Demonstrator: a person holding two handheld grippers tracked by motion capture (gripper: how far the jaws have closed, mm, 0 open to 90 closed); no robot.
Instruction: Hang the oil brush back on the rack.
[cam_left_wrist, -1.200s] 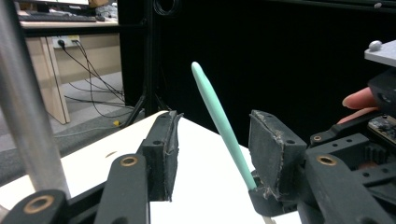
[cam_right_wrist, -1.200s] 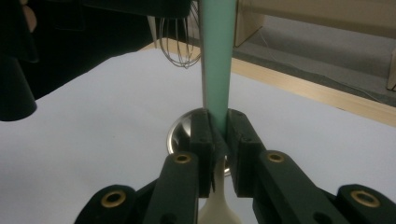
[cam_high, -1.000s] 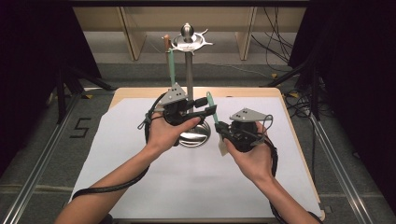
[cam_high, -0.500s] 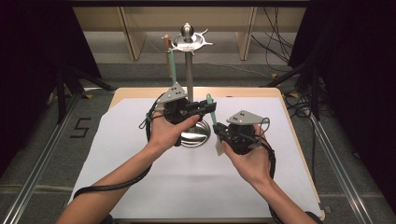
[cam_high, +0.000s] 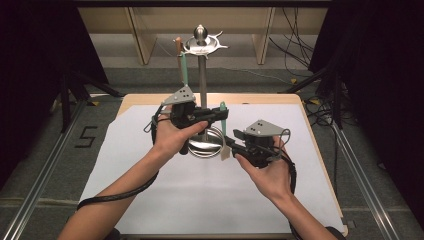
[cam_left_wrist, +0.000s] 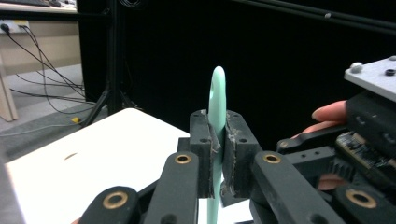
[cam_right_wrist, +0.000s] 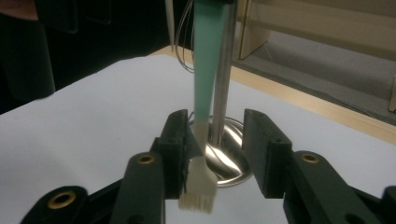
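Left hand-held gripper (cam_high: 220, 114) sits above the centre of the bench (cam_high: 150, 100), just in front of the stand's pole. Its jaws have just been closing and are now clamped on the mint-green handle of a pastry brush (cam_high: 223, 131). In the left gripper view the pads squeeze the handle (cam_left_wrist: 216, 116) from both sides, the rounded handle end with its hanging slot rising above them.

Brush hangs roughly upright: handle top at the left gripper, pale bristle head (cam_right_wrist: 197, 184) at the bottom, close over the white sheet (cam_high: 200, 195).

Right hand-held gripper (cam_high: 228, 142) is just right of the stand's base, pointing toward the brush's lower end. Its jaws have just been opening and stand apart. In the right gripper view the brush's lower part lies between them, against or very near the left-hand pad, clear of the other; no squeeze from this gripper.

Metal stand (cam_high: 202, 80) rises from a round shiny base (cam_high: 205, 147) directly behind the brush. A second green-handled utensil (cam_high: 183, 67) hangs from the stand's top rack, well above both grippers.
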